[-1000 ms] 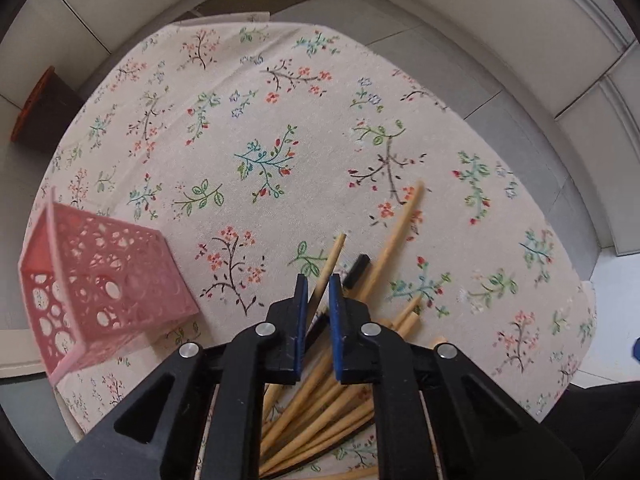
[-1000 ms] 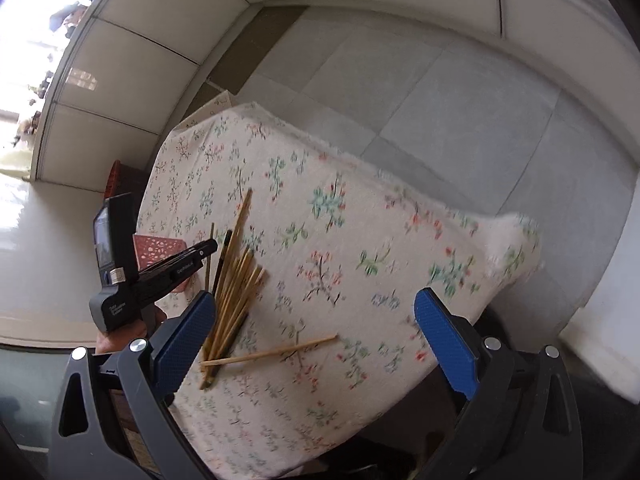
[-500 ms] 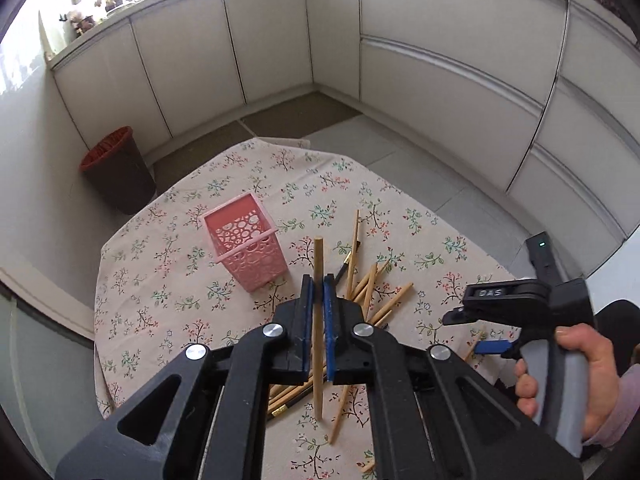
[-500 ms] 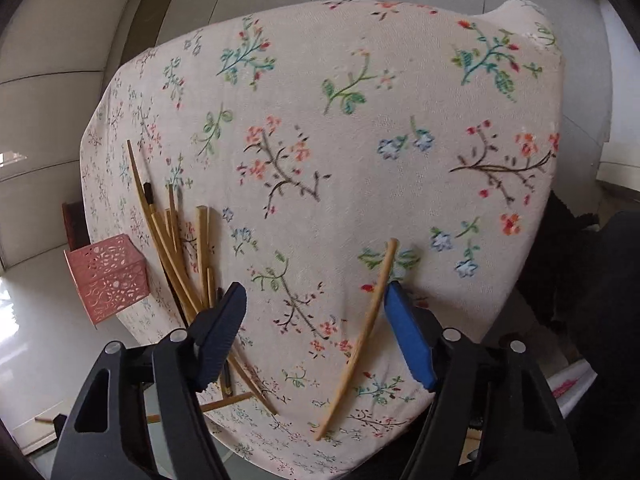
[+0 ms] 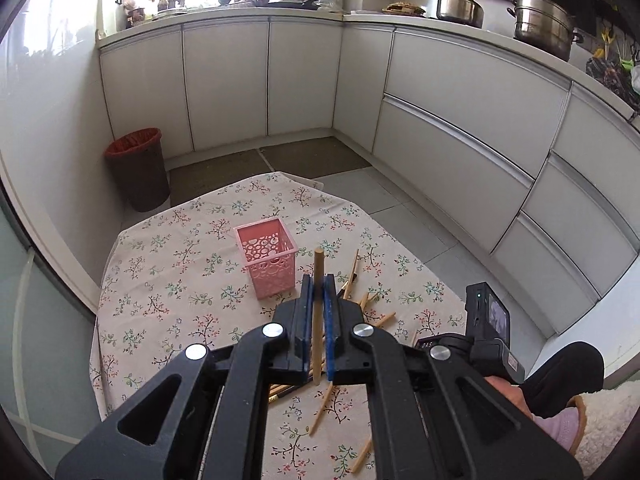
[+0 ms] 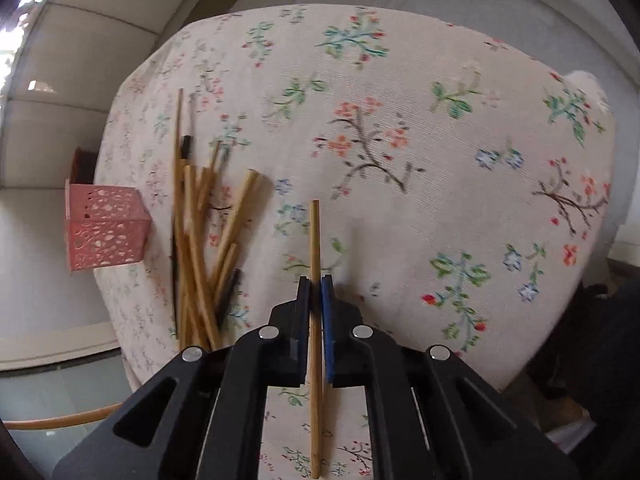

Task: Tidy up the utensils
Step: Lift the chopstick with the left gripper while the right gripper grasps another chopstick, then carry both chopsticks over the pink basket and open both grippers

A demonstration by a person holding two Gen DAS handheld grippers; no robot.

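My left gripper (image 5: 316,280) is shut on a wooden chopstick (image 5: 318,268) and holds it above the table, just right of the pink perforated holder (image 5: 267,261). My right gripper (image 6: 315,280) is shut on another wooden chopstick (image 6: 315,236) close over the floral tablecloth (image 6: 400,140). A pile of wooden and dark chopsticks (image 6: 200,232) lies left of it, and the pink holder (image 6: 105,232) stands beyond the pile. In the left wrist view, loose chopsticks (image 5: 352,276) lie around the jaws, and the right gripper's body (image 5: 486,336) sits at lower right.
The small table (image 5: 160,264) has edges close on all sides. A dark bin with a red liner (image 5: 138,168) stands on the floor at the back left. White kitchen cabinets (image 5: 460,120) line the walls, with pots on the counter.
My left gripper has lifted its chopstick up from the pile and now hangs near the holder. My right gripper has closed on the single chopstick that lay between its open jaws.
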